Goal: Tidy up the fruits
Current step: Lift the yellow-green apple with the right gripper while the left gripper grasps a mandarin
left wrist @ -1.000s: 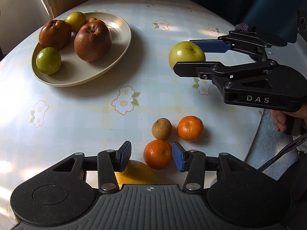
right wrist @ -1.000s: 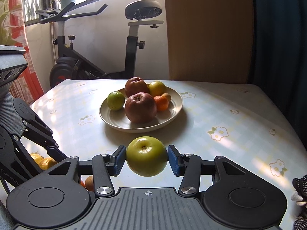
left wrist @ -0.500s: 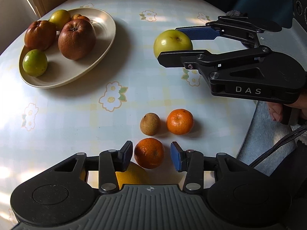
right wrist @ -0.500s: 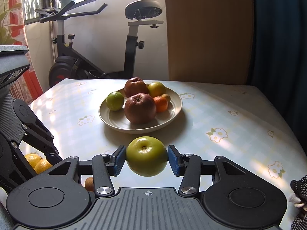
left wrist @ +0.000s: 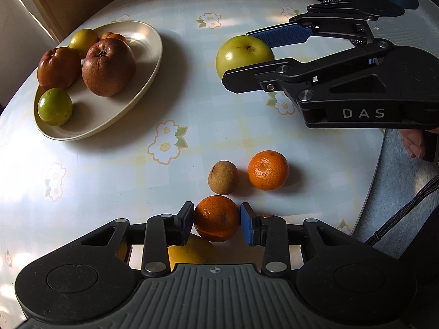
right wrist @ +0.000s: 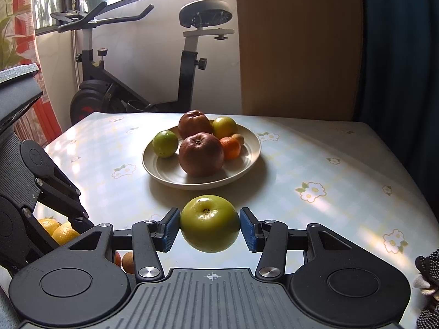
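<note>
Fingers of the left gripper (left wrist: 216, 219) have just been closing and are now pinching the near tangerine (left wrist: 216, 217) on both sides; a second ago the blue pads were standing clear of it with a gap on each side, now both pads are touching its skin. Tangerine is sitting on the table (left wrist: 115, 175) near the front edge, with a yellow citrus (left wrist: 189, 250) just behind it under the gripper body. Small brown fruit (left wrist: 222, 177) and second tangerine (left wrist: 268, 170) are lying just beyond, side by side, unchanged in layout. Left view is showing the plate (left wrist: 142, 82) with two red apples, a green lime and a yellow fruit at upper left, shifted a little in frame versus earlier as the wrist rolled. Right gripper (right wrist: 210, 227) is keeping its fingers clamped on the green apple (right wrist: 210, 223), same grip as a second ago, holding it above the table in front of the plate (right wrist: 247, 164); that view is looking the same as before. Person's fingers (left wrist: 415, 145) are showing at the right gripper's handle, right edge of the left view
</note>
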Demonstrator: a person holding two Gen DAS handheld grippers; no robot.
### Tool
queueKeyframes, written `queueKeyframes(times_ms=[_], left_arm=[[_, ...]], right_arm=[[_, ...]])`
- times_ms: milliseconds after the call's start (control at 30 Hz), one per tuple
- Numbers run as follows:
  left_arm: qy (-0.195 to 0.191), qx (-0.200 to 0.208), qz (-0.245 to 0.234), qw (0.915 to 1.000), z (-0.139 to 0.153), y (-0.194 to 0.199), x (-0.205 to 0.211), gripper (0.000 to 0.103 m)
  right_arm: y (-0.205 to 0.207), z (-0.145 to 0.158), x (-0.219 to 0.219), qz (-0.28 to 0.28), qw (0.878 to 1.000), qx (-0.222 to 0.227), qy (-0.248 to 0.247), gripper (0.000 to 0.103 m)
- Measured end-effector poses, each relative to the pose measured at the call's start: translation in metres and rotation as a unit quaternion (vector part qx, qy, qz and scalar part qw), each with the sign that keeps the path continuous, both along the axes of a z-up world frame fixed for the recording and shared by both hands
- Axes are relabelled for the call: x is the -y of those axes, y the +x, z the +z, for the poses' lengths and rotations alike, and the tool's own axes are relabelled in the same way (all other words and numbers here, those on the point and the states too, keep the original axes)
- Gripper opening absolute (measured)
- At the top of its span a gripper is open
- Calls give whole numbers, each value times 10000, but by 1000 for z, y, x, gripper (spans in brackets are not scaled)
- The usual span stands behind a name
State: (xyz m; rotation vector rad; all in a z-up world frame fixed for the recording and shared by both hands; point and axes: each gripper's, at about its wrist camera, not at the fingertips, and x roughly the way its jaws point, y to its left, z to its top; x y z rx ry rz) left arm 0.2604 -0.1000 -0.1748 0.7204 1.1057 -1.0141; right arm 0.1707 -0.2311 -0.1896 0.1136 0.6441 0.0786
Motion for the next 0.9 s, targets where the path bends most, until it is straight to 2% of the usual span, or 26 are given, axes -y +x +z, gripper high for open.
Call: queueKeyframes(times_ms=[433,900], left_arm=[[-421,154,522,9976,31,20,-12,38],[-811,243,1091,9904,51,48,-26,38]], right_arm=[[2,-3,2,-33,10000,-45,40,44],[14,-3,6,5,10000,-40,-24,44]])
